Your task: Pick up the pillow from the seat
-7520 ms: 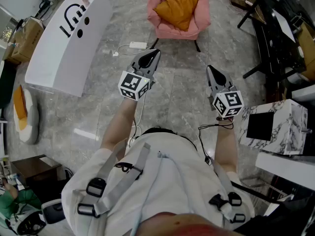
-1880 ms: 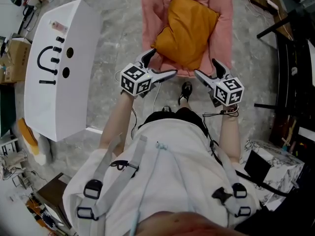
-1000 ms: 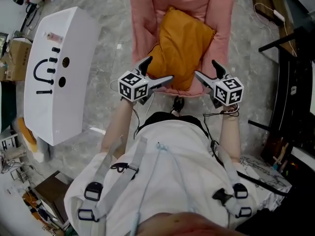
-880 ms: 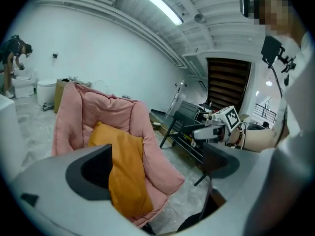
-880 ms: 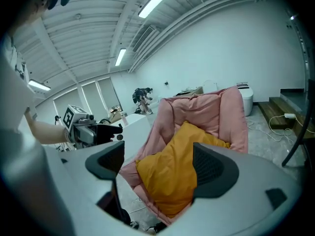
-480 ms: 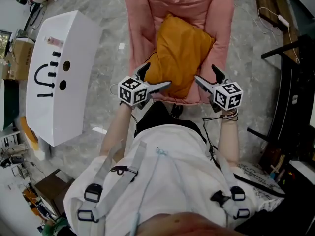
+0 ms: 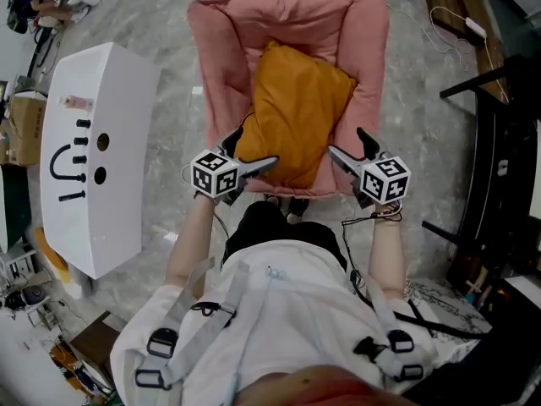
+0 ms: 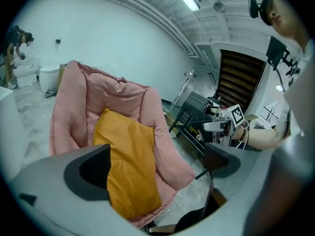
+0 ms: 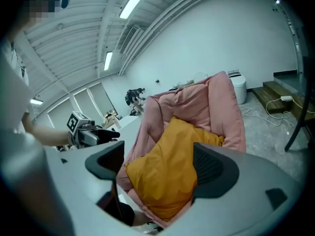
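Note:
An orange pillow (image 7: pixel 296 112) leans upright in a pink padded chair (image 7: pixel 211 66). In the head view my left gripper (image 7: pixel 252 148) is open at the pillow's lower left corner, and my right gripper (image 7: pixel 348 144) is open just off its lower right edge. Neither holds anything. The left gripper view has the pillow (image 8: pixel 128 166) between the open left gripper (image 8: pixel 157 163) jaws, still some way off, with the right gripper (image 8: pixel 216 126) beyond. The right gripper view frames the pillow (image 9: pixel 170 176) between the open right gripper (image 9: pixel 160 166) jaws, and the left gripper (image 9: pixel 91 134) shows at left.
A long white box (image 7: pixel 93 150) with black marks stands to the chair's left. A black metal frame (image 7: pixel 494 134) stands at the right. My shoes (image 7: pixel 287 208) are at the chair's front edge on the grey marble floor (image 7: pixel 169 100).
I have walked up to the chair, which now fills the upper head view. Both grippers have come level with the pillow's lower end and stayed open.

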{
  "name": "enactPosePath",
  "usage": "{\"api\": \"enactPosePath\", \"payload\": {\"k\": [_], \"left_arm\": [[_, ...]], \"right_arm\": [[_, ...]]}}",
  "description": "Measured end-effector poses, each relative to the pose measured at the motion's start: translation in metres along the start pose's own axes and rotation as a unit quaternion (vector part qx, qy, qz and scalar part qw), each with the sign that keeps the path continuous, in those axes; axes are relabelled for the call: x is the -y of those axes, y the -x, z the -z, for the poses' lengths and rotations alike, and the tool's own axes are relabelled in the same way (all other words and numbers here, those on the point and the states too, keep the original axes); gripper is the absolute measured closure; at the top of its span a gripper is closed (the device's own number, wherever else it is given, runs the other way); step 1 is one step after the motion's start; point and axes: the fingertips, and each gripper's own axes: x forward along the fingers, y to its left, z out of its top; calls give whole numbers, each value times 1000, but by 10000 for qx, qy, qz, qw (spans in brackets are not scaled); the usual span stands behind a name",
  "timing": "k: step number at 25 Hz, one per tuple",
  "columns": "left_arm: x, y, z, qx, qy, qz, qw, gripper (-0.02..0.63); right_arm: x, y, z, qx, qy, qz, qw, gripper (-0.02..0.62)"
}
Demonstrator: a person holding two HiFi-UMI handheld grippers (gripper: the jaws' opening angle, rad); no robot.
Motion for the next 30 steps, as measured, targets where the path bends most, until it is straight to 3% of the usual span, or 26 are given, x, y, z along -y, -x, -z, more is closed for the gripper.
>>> {"api": "enactPosePath", "payload": {"k": [6, 18, 21, 30], "left_arm": [[-32, -15, 11, -270, 58, 143, 9995, 28], [-76, -55, 43, -810, -45, 224, 9965, 25], [-88, -64, 42, -776, -18, 250, 9967, 21], [-111, -86, 42, -622, 256, 215, 9975, 20]], "right_arm": [[19, -24, 13, -220, -108, 85, 9997, 178], [48, -74, 47, -578, -242, -158, 9979, 176], [57, -81, 51, -487, -356, -167, 9980, 176], [80, -96, 82, -835, -452, -78, 9954, 176]]}}
